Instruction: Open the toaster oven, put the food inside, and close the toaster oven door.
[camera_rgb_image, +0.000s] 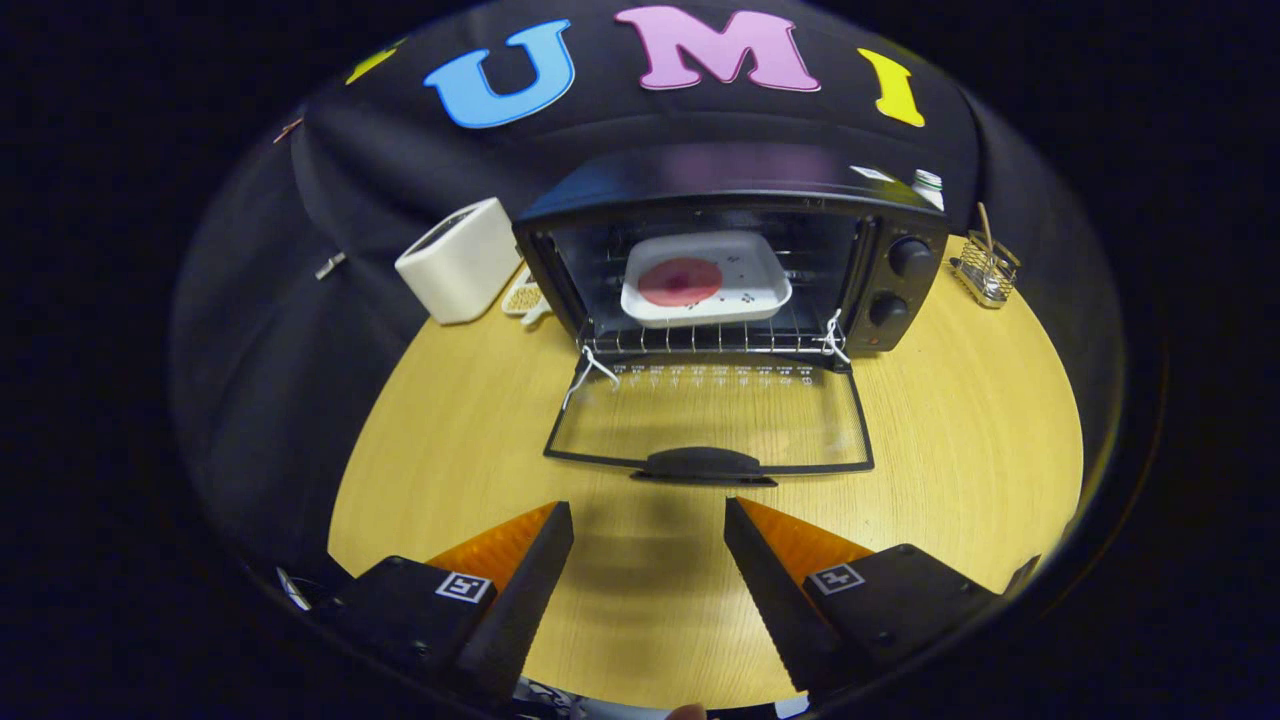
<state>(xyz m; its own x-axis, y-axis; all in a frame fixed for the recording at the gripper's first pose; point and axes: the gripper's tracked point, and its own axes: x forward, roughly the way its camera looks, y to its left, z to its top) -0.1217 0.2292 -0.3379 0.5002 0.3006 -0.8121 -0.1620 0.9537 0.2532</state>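
A black toaster oven (735, 250) stands at the back of the round wooden table (950, 450). Its glass door (712, 420) lies folded down flat toward me, with the dark handle (705, 465) at its near edge. Inside, on the wire rack, sits a white square tray (745, 275) holding a round pink piece of food (680, 282). My gripper (648, 515) is open, with only bare table between its fingers. The fingertips (555, 520) hover a short way in front of the door handle, apart from it.
A white box-shaped appliance (460, 260) stands left of the oven, with a small pale item (525, 298) beside it. A wire holder (985, 268) with a stick sits at the table's back right. Two knobs (900, 280) are on the oven's right side.
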